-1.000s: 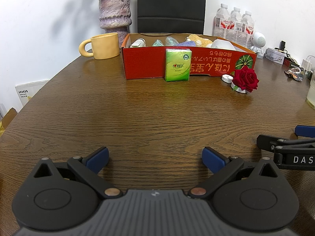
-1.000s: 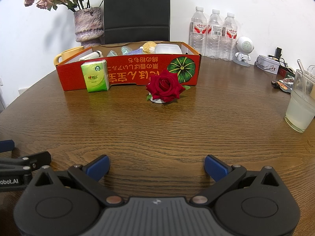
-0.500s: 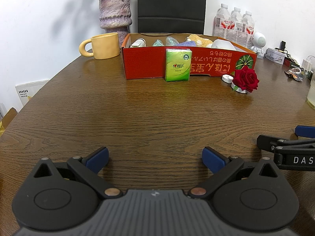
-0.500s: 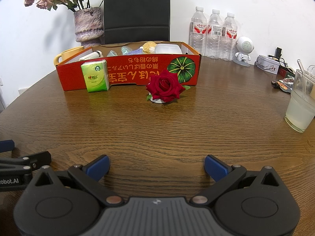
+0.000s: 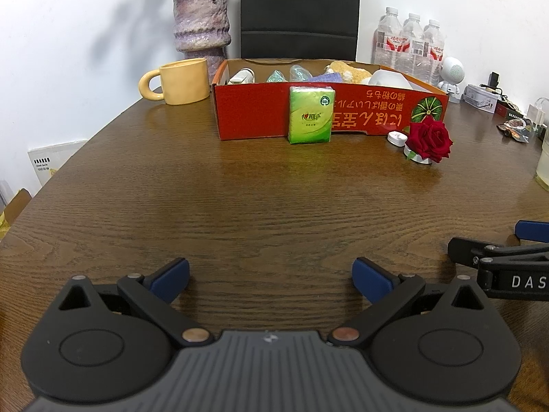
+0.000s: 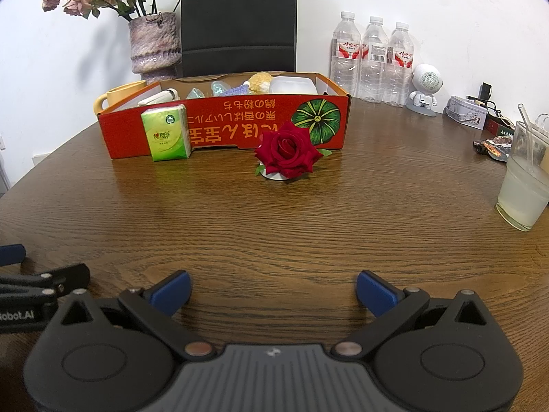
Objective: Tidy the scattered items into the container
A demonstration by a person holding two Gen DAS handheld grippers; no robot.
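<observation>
A red cardboard box [image 5: 254, 113] [image 6: 219, 130] stands at the far side of the wooden table and holds several items. A green tissue pack [image 5: 310, 114] [image 6: 167, 135] stands upright against its front wall. A red rose [image 5: 428, 139] [image 6: 286, 151] on a white base sits in front of the box, to the right. A small white case [image 5: 396, 137] lies beside the rose. My left gripper [image 5: 271, 276] and right gripper [image 6: 272, 290] are both open and empty, low over the near table, far from the items.
A yellow mug [image 5: 178, 80] and a purple vase [image 5: 200, 24] stand left of the box. Water bottles [image 6: 372, 58], a white robot figure [image 6: 425, 89], a tin [image 6: 468, 111] and a glass with a straw [image 6: 525, 189] are at the right. A black chair [image 6: 238, 20] is behind.
</observation>
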